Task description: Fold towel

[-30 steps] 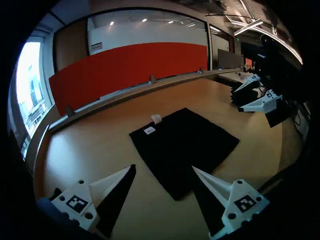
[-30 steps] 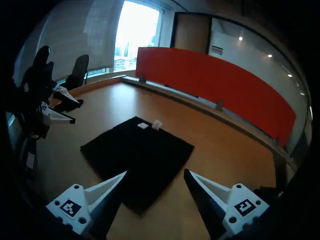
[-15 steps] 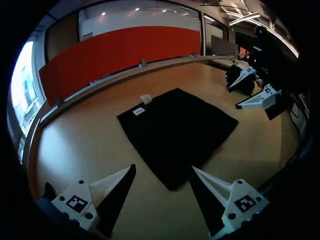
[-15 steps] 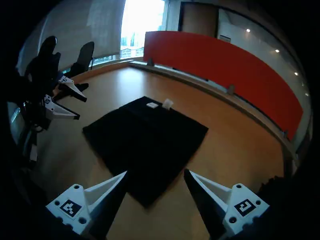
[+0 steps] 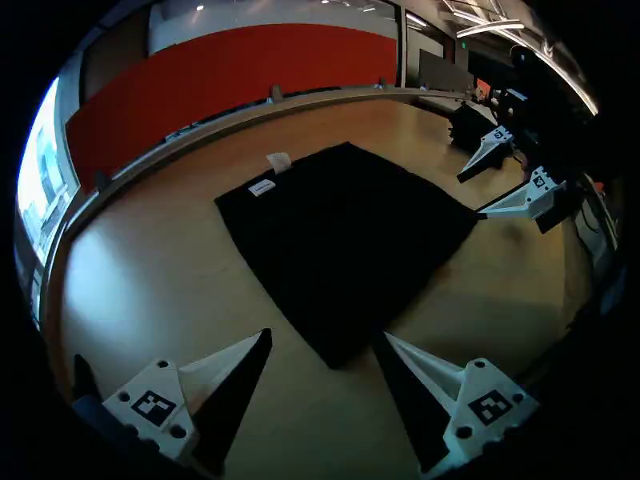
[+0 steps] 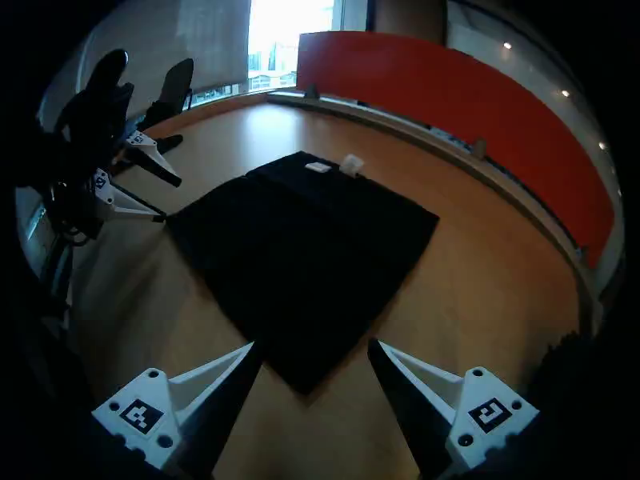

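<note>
A black towel lies flat on the wooden table, with two white tags at its far edge. My left gripper stands open just above the towel's near corner, with nothing between its fingers. In the right gripper view the same towel spreads ahead, and my right gripper hangs open over another corner of it. The right gripper also appears far right in the left gripper view, by the towel's side corner. The left gripper appears at the left in the right gripper view.
A red partition and a low rail run along the table's far edge. Bright windows and dark office chairs stand beyond the table. A person's dark sleeve holds the far gripper.
Both grippers have dropped lower and moved closer to the towel's corners, so the towel looks larger. Both stayed open. The towel itself has not moved.
</note>
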Action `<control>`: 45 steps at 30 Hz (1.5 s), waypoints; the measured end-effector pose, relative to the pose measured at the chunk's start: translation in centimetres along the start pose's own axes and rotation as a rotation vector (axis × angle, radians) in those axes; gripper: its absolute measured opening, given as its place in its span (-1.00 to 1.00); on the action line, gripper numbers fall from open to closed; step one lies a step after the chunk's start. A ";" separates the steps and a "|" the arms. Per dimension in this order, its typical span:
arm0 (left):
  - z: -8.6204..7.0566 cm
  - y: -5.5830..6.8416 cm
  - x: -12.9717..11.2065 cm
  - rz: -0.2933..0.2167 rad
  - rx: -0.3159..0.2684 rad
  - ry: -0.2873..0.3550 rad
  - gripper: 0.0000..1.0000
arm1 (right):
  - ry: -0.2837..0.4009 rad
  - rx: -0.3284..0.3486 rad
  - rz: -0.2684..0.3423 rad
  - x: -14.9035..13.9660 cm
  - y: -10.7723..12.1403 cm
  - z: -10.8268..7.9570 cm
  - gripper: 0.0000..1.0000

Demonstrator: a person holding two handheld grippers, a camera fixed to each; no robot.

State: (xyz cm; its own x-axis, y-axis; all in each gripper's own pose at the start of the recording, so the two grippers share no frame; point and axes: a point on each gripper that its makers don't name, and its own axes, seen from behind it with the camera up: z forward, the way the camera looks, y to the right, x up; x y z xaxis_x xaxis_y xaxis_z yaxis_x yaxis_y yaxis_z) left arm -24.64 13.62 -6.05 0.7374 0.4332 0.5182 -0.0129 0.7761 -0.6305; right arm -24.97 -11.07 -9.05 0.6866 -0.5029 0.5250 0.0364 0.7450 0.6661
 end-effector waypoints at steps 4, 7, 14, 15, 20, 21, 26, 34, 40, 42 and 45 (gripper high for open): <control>0.8 0.3 -0.7 0.006 -0.011 -0.027 0.85 | -0.025 0.009 0.007 -0.9 0.0 0.4 1.00; 1.2 0.5 -1.1 0.011 -0.018 -0.046 0.85 | -0.040 0.015 0.009 -1.4 0.0 0.6 1.00; 1.8 0.9 -1.9 0.015 -0.032 -0.075 0.85 | -0.061 0.026 0.008 -2.2 -0.1 0.7 1.00; 1.9 0.9 -1.9 0.012 -0.033 -0.076 0.85 | -0.062 0.028 0.010 -2.2 -0.2 0.7 0.99; 2.0 0.9 -1.9 -0.003 -0.041 -0.078 0.85 | -0.065 0.044 0.026 -2.4 -0.3 0.7 0.94; 2.0 1.0 -1.9 -0.003 -0.042 -0.078 0.84 | -0.064 0.046 0.027 -2.4 -0.3 0.7 0.93; 2.0 1.0 -2.0 -0.001 -0.047 -0.080 0.83 | -0.063 0.055 0.022 -2.4 -0.3 0.6 0.77; 2.0 1.4 -1.9 0.004 -0.051 -0.094 0.60 | -0.067 0.066 0.012 -2.5 -0.5 0.6 0.29; 2.0 1.5 -1.9 0.002 -0.051 -0.106 0.54 | -0.067 0.074 0.005 -2.5 -0.8 0.6 0.09; 2.0 1.5 -1.9 0.003 -0.052 -0.108 0.46 | -0.068 0.075 0.004 -2.5 -0.8 0.6 0.04; 2.0 1.6 -1.9 0.004 -0.052 -0.110 0.27 | -0.069 0.076 0.004 -2.5 -0.8 0.6 -0.04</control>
State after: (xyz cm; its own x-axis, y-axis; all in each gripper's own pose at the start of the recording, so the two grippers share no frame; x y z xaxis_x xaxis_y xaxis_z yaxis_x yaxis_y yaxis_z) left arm -27.44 14.93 -6.86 0.6587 0.4859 0.5745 0.0221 0.7507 -0.6602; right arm -27.11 -10.68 -10.60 0.6351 -0.5310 0.5610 -0.0234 0.7127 0.7011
